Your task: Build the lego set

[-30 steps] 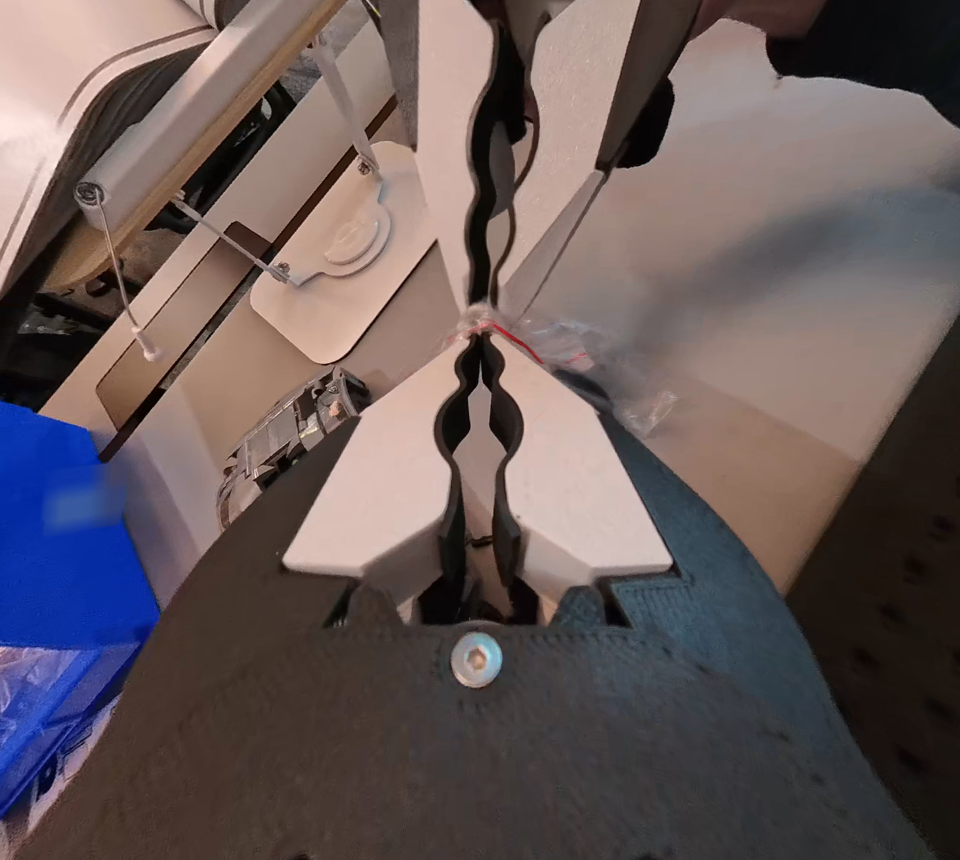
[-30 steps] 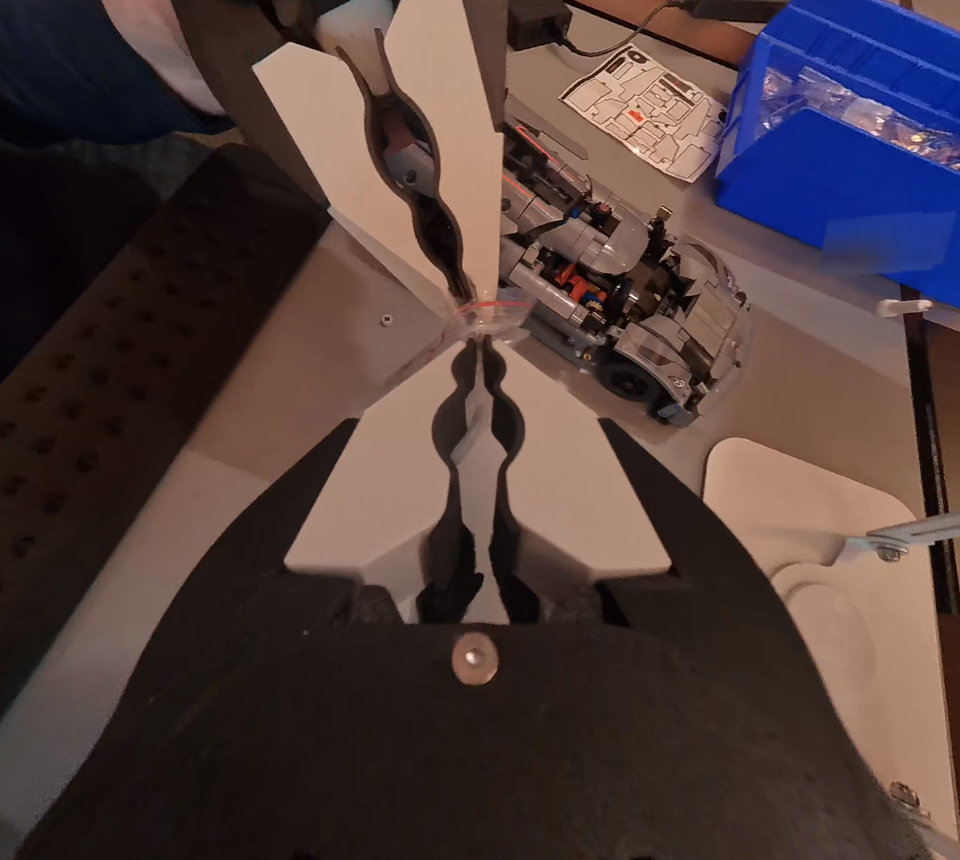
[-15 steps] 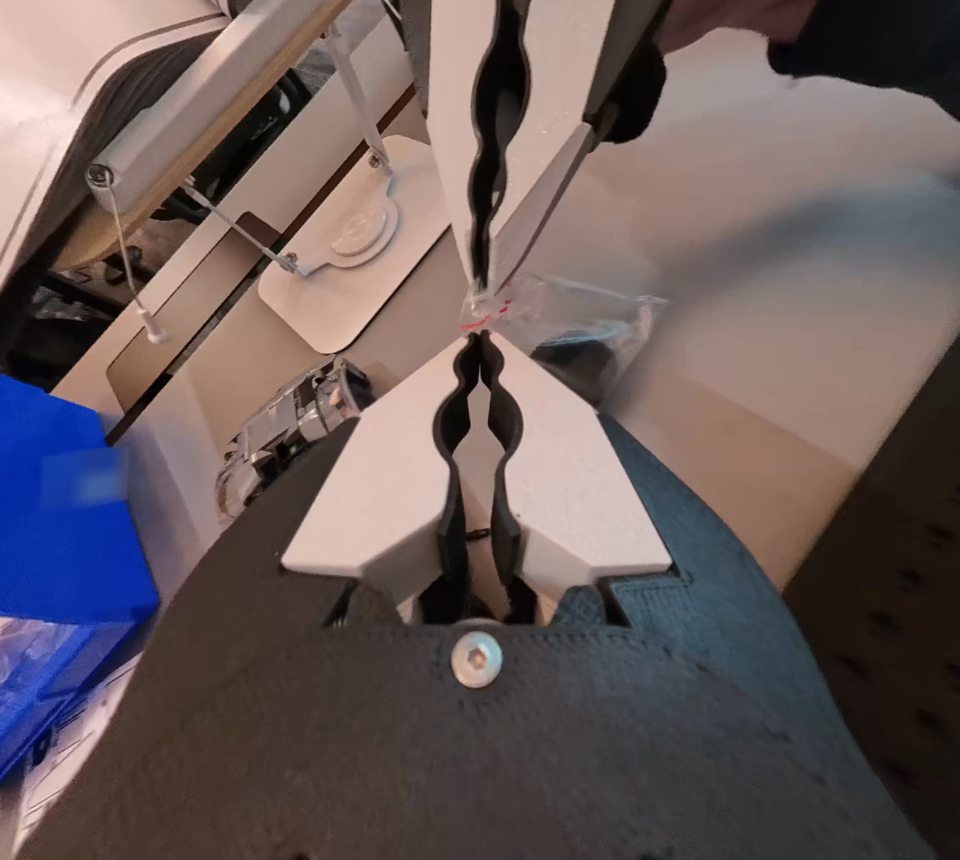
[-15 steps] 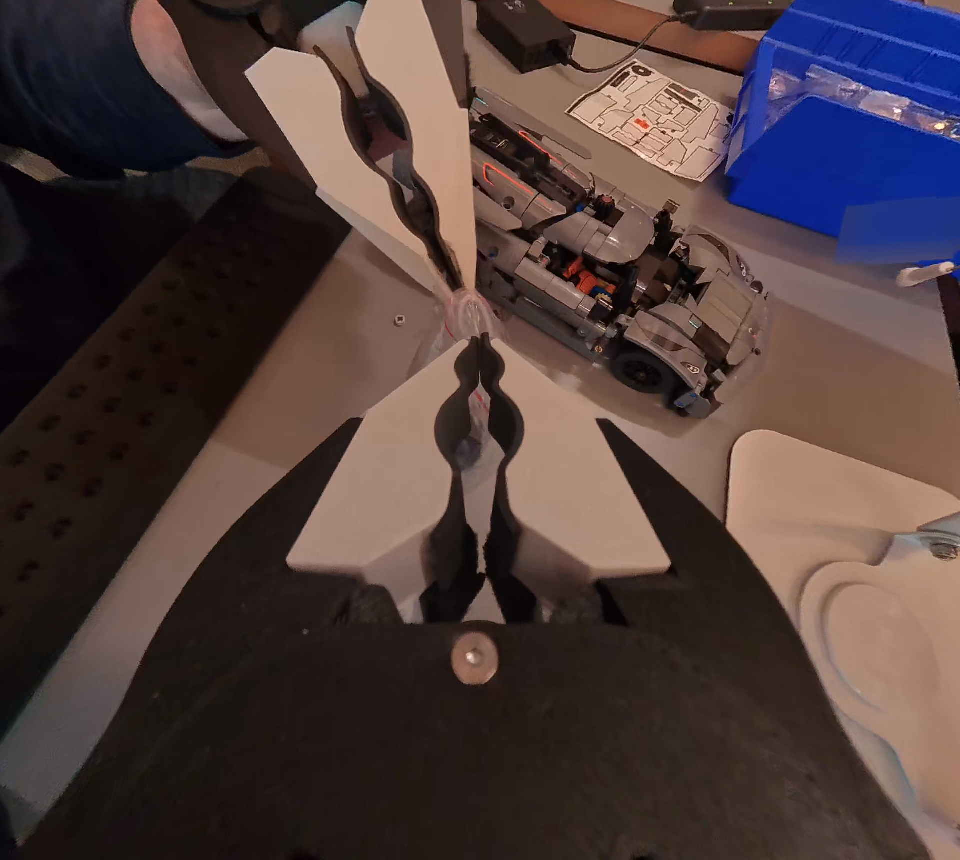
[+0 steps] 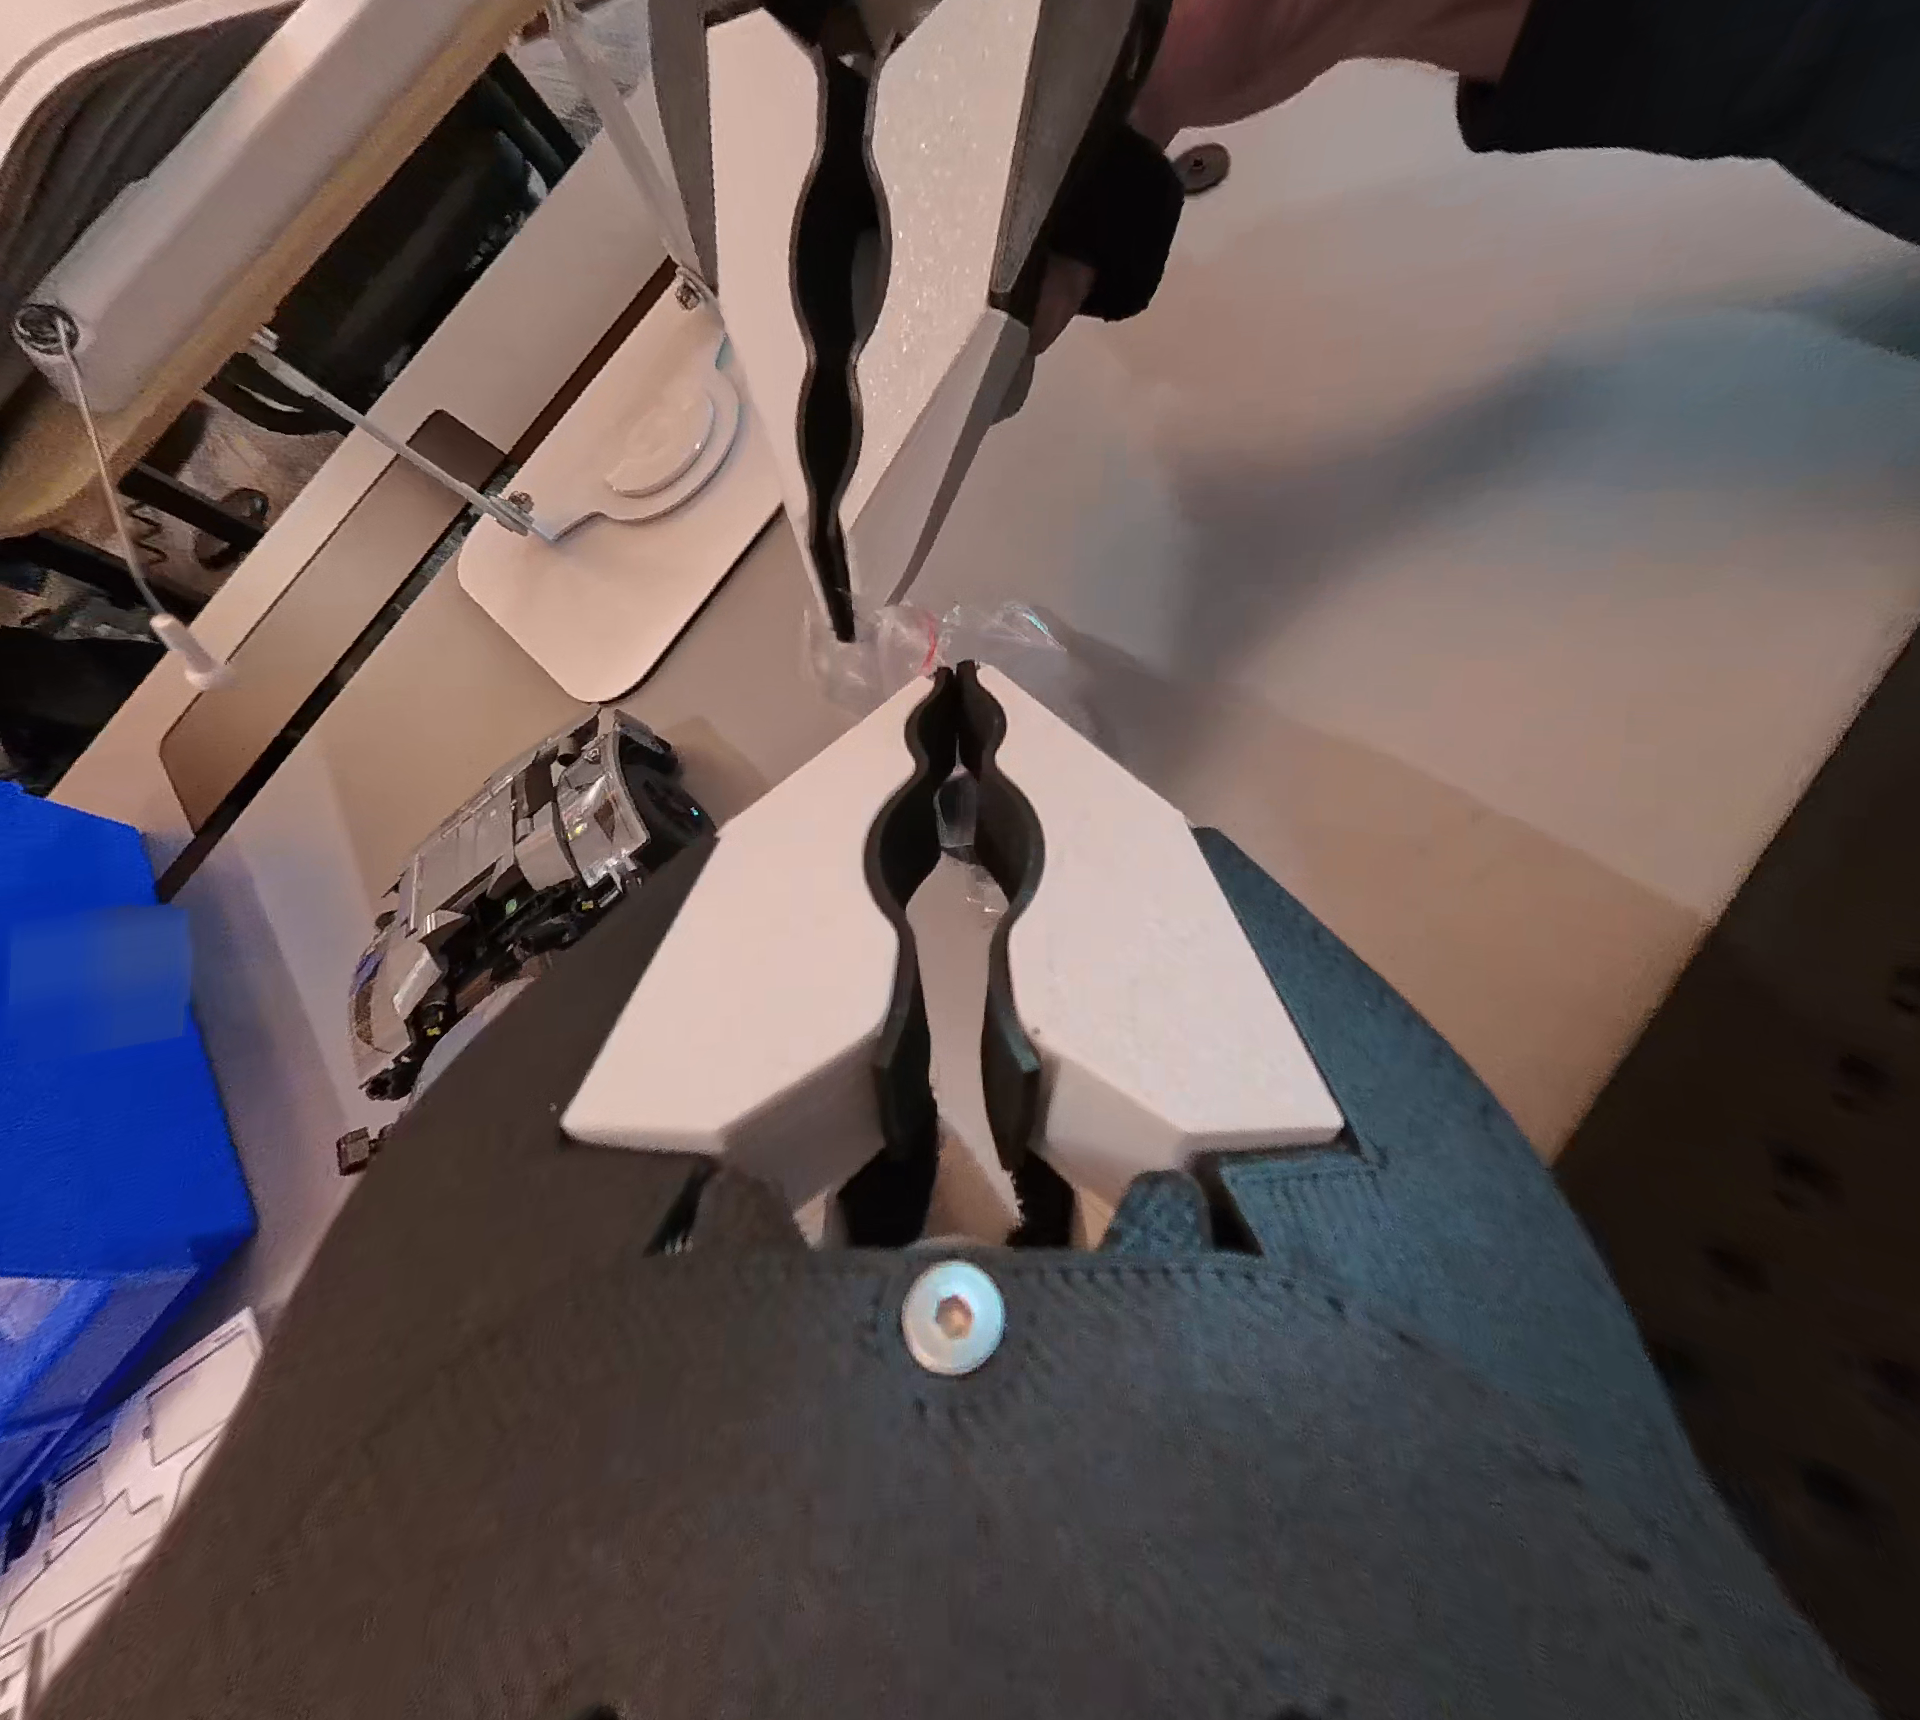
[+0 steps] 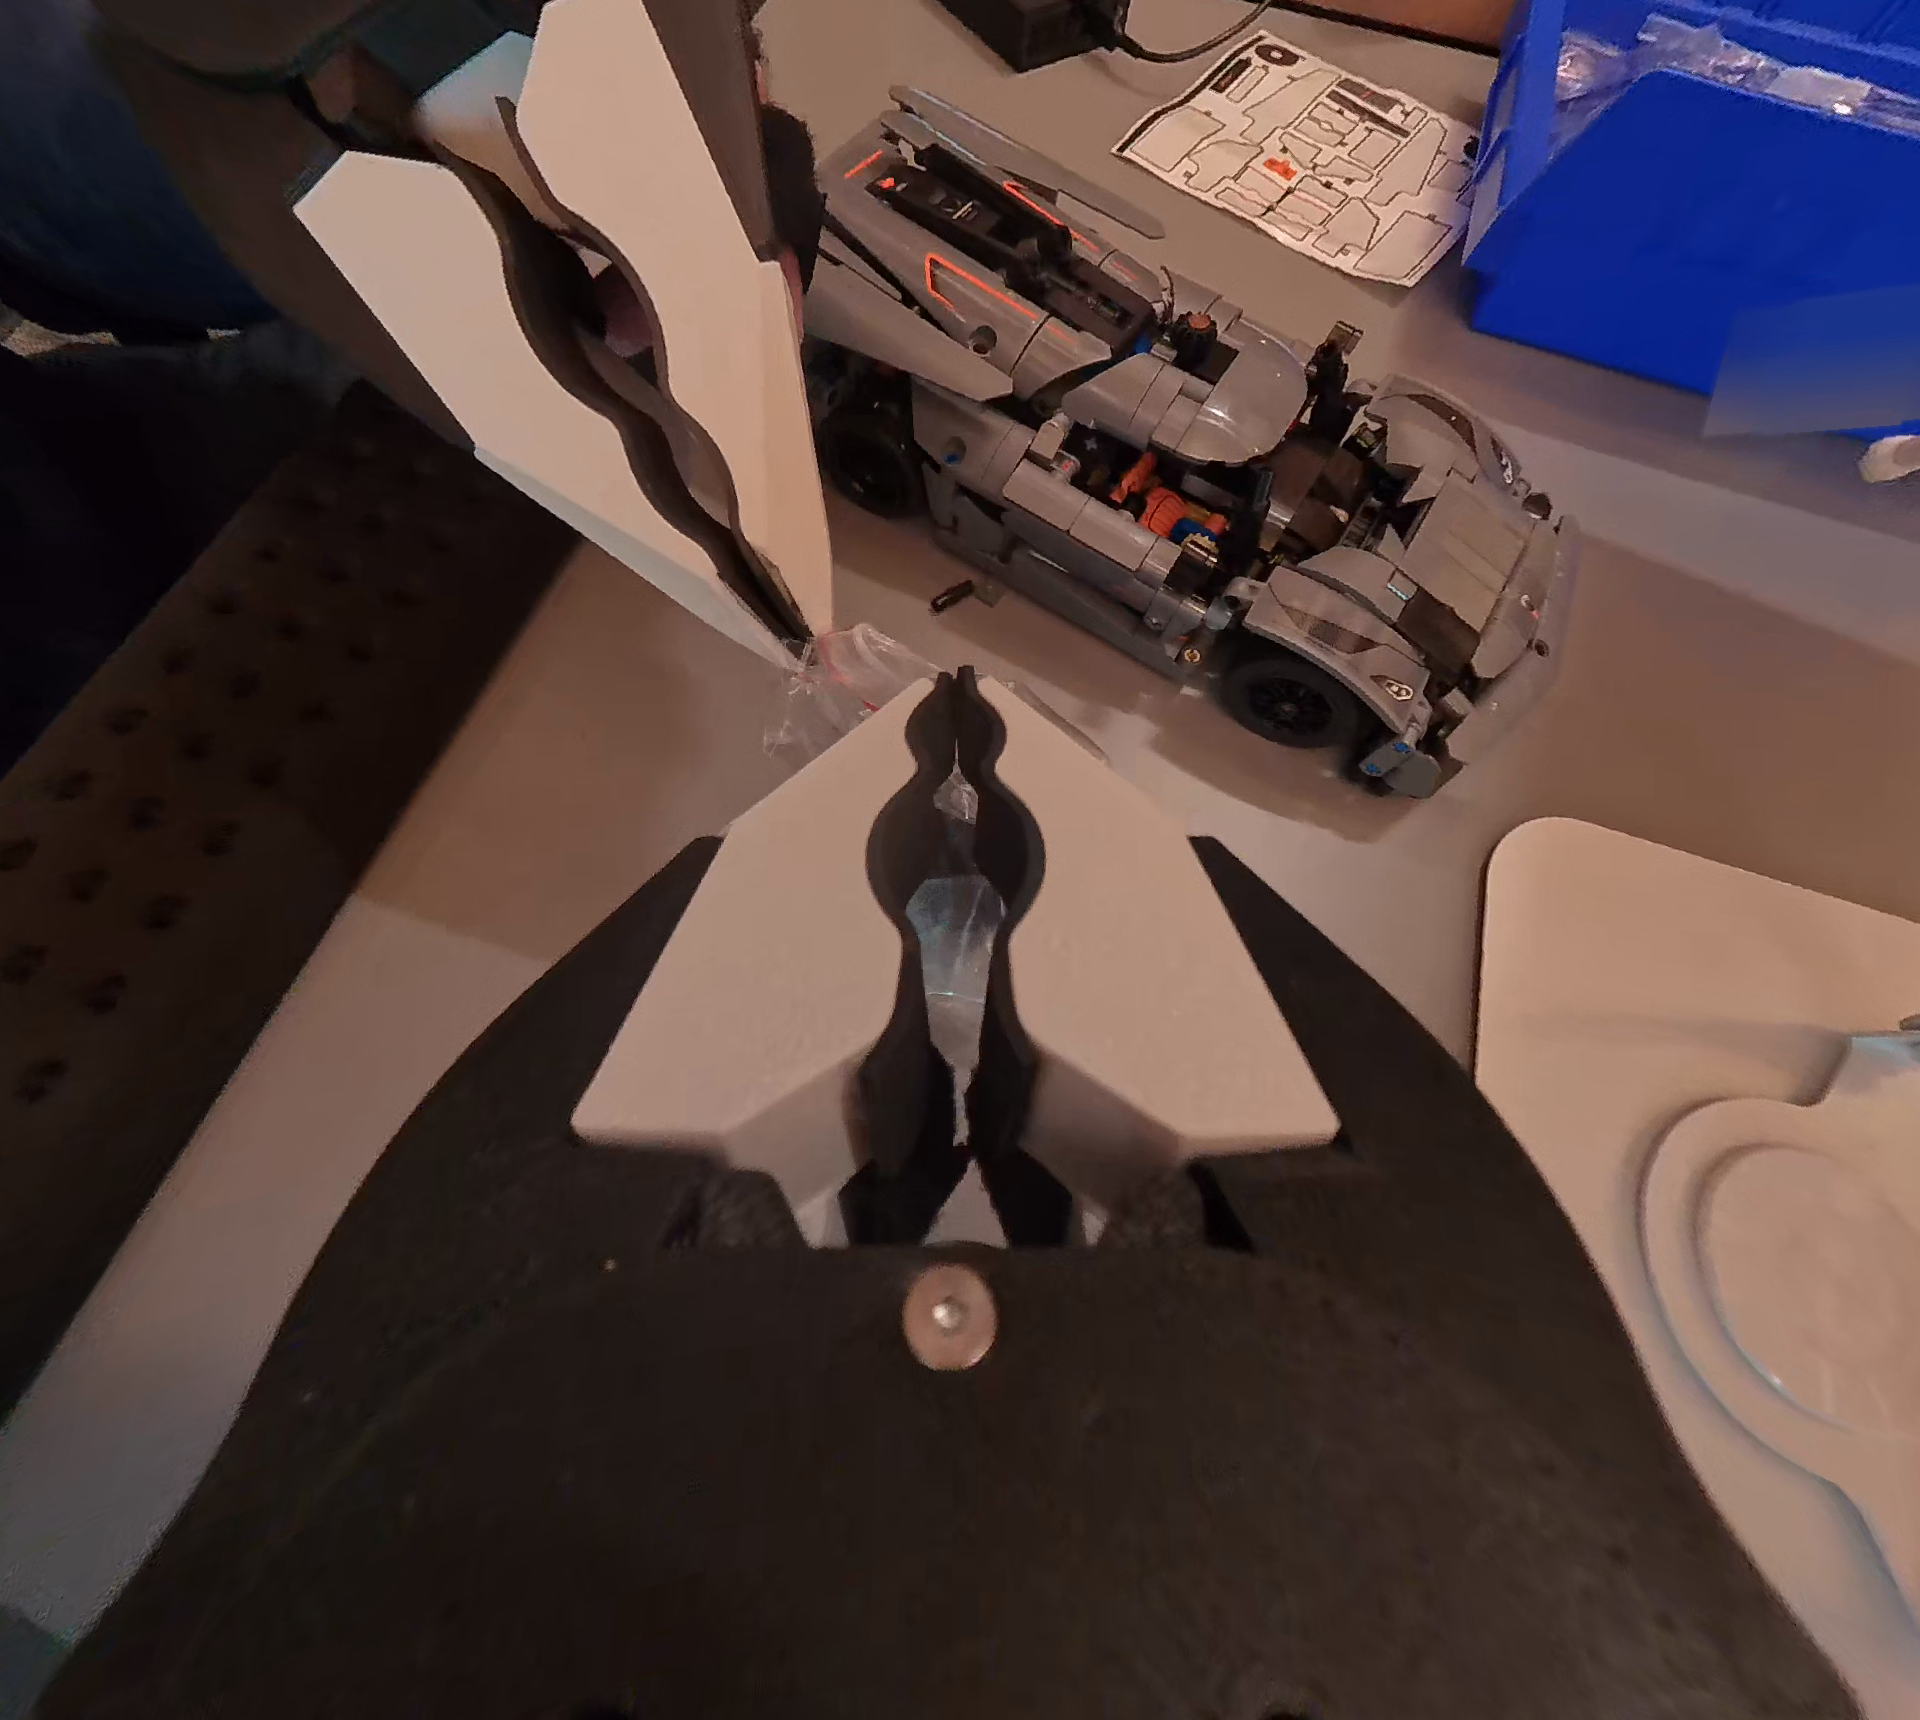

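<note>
Grey bricks already make up most of a lego car [image 6: 1174, 465], which is seen standing on the bench [image 6: 1662, 631] with bodywork, wheels and an orange-and-blue interior in place; part of its middle is open, so the build is judged well advanced but not finished. A single small dark piece [image 6: 951, 598] lies loose on the bench just beside the car's near side. A printed sheet [image 6: 1299, 158] and a blue bin [image 6: 1704, 112] with clear plastic inside are found beyond the car.

What is in hand now is a small clear plastic bag [image 6: 831, 683] with a red strip at its mouth, presumably holding further pieces. It is held off the bench between the two grippers, near the car's rear end but not touching it. The right gripper [image 6: 956, 681] is pinched closed on one edge of the bag, and crumpled film is visible trailing back between its jaws. The left gripper [image 6: 795, 631] is clamped on the opposite edge, tip close to tip with the other. In the left wrist view the bag [image 5: 914, 642] is stretched between the left gripper [image 5: 954, 678] and the right gripper [image 5: 844, 626], so the bag's opening is judged the present step; its contents remain to be emptied and fitted.
</note>
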### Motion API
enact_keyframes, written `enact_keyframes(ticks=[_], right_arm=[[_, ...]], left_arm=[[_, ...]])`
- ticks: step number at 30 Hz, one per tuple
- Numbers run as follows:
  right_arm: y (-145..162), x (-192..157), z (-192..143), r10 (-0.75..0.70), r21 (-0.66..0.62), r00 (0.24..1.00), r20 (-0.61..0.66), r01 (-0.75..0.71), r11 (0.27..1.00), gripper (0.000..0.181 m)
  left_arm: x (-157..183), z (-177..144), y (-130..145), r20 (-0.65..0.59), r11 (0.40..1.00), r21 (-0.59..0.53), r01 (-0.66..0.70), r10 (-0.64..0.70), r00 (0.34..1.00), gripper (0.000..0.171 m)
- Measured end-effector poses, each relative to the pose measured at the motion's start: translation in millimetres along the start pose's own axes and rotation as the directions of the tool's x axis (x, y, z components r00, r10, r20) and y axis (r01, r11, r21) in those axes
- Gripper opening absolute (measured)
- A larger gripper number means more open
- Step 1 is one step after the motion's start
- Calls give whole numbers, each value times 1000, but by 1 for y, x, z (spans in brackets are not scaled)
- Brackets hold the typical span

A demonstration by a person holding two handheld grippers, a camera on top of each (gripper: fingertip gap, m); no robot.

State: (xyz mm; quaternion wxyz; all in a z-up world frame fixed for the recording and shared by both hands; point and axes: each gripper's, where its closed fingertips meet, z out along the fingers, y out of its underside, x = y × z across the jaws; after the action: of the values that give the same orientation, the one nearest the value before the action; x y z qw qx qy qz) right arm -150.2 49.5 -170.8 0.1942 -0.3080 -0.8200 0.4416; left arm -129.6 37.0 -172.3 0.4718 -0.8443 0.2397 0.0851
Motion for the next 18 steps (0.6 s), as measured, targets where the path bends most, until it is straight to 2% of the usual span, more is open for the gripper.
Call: enact_keyframes(ticks=[8,10,15,18], right_arm=[[2,-10,-5,-5,11,998,57,5,1000,0],[-2,-13,-9,-3,41,997,79,-1,999,0],[-3,-20,-10,15,19,993,116,-17,1000,0],[-11,-23,-7,25,32,992,127,-30,999,0]], left_arm=[[-1,-10,5,5,1000,14,5,-5,1000,0],[-4,-15,4,-22,997,53,46,-45,999,0],[-2,-20,3,-72,994,80,77,-71,995,0],[3,-22,-2,-103,996,75,49,-41,994,0]])
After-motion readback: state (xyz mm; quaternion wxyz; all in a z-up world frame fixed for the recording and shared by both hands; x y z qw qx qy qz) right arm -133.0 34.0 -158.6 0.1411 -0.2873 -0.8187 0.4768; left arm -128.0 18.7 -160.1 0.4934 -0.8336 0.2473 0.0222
